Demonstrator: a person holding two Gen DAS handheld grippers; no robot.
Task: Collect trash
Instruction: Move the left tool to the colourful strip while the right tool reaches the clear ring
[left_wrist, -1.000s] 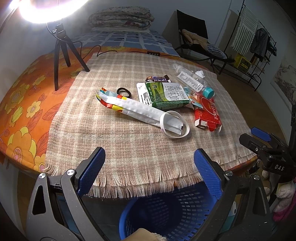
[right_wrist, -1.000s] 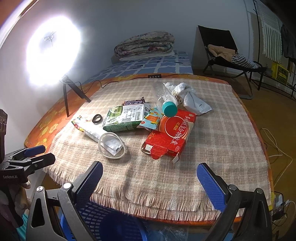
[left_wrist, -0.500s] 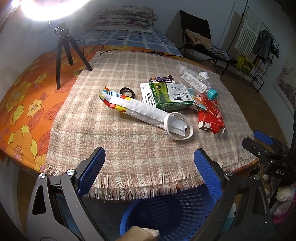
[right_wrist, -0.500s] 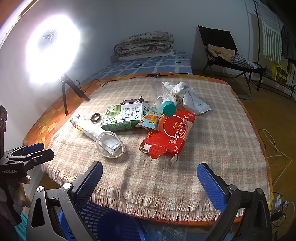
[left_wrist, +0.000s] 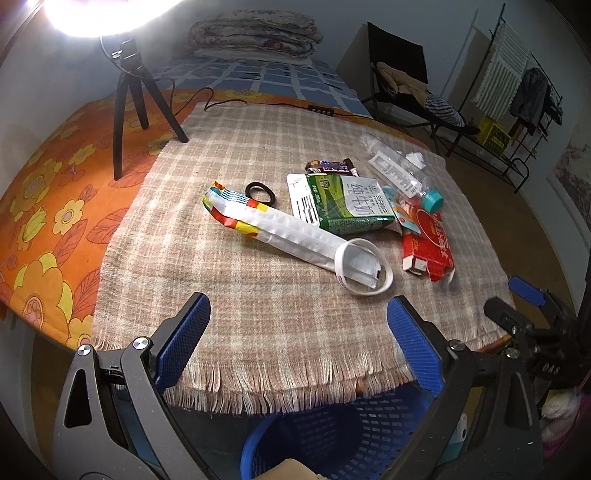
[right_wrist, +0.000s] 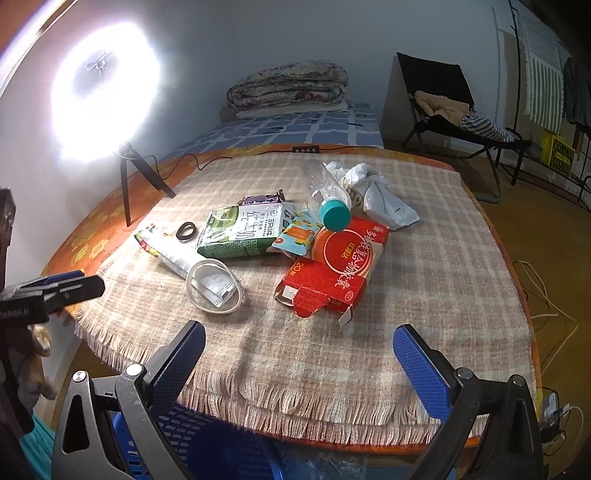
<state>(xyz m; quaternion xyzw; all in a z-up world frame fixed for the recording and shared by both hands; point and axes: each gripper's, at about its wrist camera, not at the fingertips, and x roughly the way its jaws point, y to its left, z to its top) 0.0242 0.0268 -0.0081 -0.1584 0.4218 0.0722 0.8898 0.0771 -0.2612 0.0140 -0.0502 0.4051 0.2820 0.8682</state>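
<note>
Fingers of the left gripper (left_wrist: 298, 345) and right gripper (right_wrist: 299, 373) stand wide apart and hold nothing, poised at the near, fringed edge of the tabletop (right_wrist: 424, 266). Trash lies clustered mid-cloth: white wrapper (left_wrist: 284, 230), green milk carton (left_wrist: 349, 208), red box (right_wrist: 332, 273), capped bottle (right_wrist: 328, 199). The blue basket (left_wrist: 317, 439) waits just below the edge. Best approach, judged: take the nearest loose piece first, pinching across its narrow width.

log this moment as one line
phase: approach | left claw: open, empty | right claw: open, empty | trash on cloth: milk carton, red box | blue basket below edge
</note>
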